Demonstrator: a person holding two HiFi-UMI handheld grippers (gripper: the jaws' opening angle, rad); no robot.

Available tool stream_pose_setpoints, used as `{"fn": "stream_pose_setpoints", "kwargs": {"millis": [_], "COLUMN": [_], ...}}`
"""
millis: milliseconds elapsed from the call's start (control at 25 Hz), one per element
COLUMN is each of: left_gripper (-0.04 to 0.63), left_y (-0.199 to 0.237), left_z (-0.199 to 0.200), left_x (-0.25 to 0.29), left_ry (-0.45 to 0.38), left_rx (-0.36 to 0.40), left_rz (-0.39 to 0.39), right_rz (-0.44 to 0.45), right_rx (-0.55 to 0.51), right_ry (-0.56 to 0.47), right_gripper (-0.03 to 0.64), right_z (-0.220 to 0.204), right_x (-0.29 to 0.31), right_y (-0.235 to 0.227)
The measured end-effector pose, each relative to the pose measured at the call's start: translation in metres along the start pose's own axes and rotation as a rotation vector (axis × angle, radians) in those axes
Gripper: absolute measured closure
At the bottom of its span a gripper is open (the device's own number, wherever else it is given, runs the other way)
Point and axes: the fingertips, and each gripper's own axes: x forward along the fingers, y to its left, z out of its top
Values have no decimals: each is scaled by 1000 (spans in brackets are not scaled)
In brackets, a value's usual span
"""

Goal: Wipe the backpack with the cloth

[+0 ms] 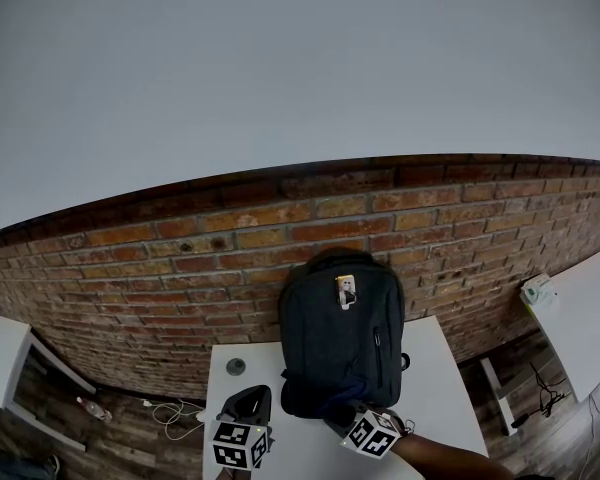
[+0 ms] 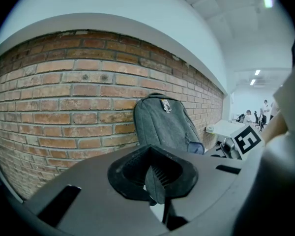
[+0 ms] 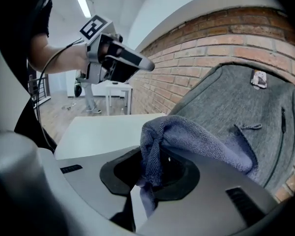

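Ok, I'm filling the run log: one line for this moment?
right gripper: shut on cloth, at backpack | left gripper: shut, empty | backpack: upright against wall

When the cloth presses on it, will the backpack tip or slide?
Probably holds against a straight push: the backpack stands upright against the brick wall. Sideways strokes could tip or slide it, since nothing braces its sides on the white table. Its fabric front likely gives under the cloth.
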Motion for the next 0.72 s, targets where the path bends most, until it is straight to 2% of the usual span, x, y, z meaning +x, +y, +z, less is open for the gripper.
{"fn": "stream_pose_setpoints", "kwargs": {"millis": [200,400,560,720], "left_gripper": [604,604,604,604], "left_y": [4,14,20,30], "left_z": [0,-4,-6,-7], "left_x": [-2,-6,-10,-16], "left_ry": [0,5,8,5], "left_rx": [0,-3,-5,-7], "left_rz": [-2,8,15,25], "right_rz": [38,71,74,63], "right_rx": [42,60,76,132], "right_ry": [95,154,141,39], "right_gripper": [551,551,551,551], "right_z": [-41,-57,-42,-1], "right_x": [14,31,45,52], "right_y": [20,40,46,41]}}
